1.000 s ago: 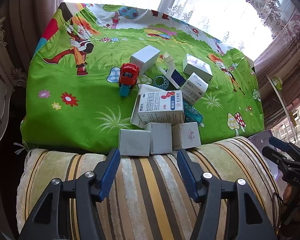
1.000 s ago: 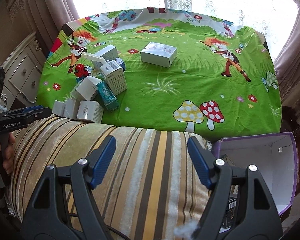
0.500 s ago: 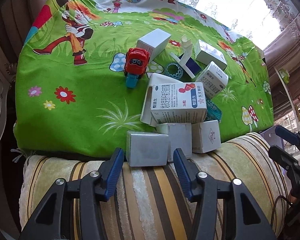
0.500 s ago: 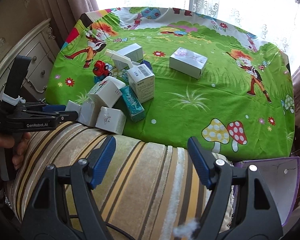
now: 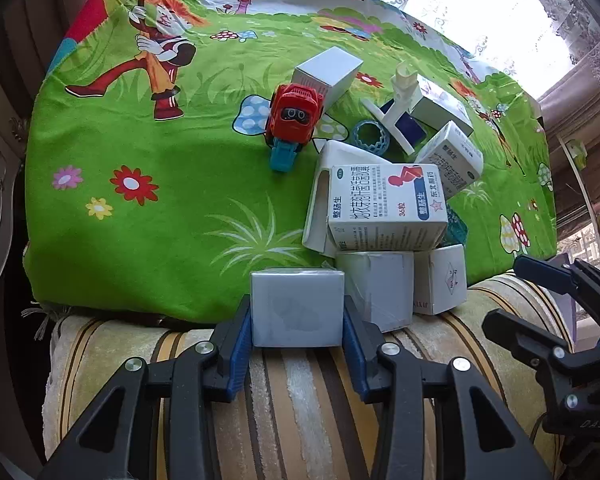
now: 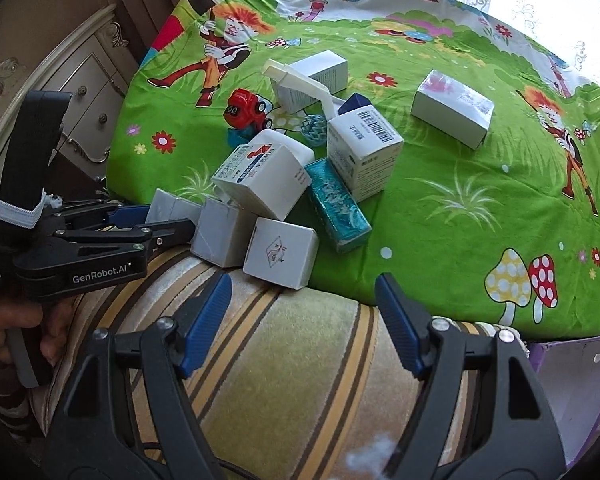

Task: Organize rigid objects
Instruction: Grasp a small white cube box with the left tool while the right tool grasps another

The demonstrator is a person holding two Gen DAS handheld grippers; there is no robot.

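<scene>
A heap of small cartons lies on the green cartoon cloth (image 5: 148, 184). My left gripper (image 5: 298, 316) is shut on a grey box (image 5: 298, 306) at the cloth's near edge; the same box shows in the right wrist view (image 6: 172, 208). Beside it stand another grey box (image 5: 376, 288) and a white box with a diamond mark (image 5: 444, 284). A white medicine carton with red print (image 5: 386, 208) rests on them. A red toy car (image 5: 294, 118) sits behind. My right gripper (image 6: 304, 312) is open and empty over the striped cushion (image 6: 300, 360), near the diamond-mark box (image 6: 280, 254).
A teal box (image 6: 338, 210), a barcode carton (image 6: 364, 152), a white plastic stand (image 5: 400, 108), a blue mesh ring (image 5: 370, 140) and a lone white box (image 6: 452, 108) lie farther back. A purple open box (image 6: 572, 380) stands at the right. A carved dresser (image 6: 76, 92) is at the left.
My left gripper has moved forward to the grey box and closed its jaws on it. My right gripper has moved closer to the heap and stays open.
</scene>
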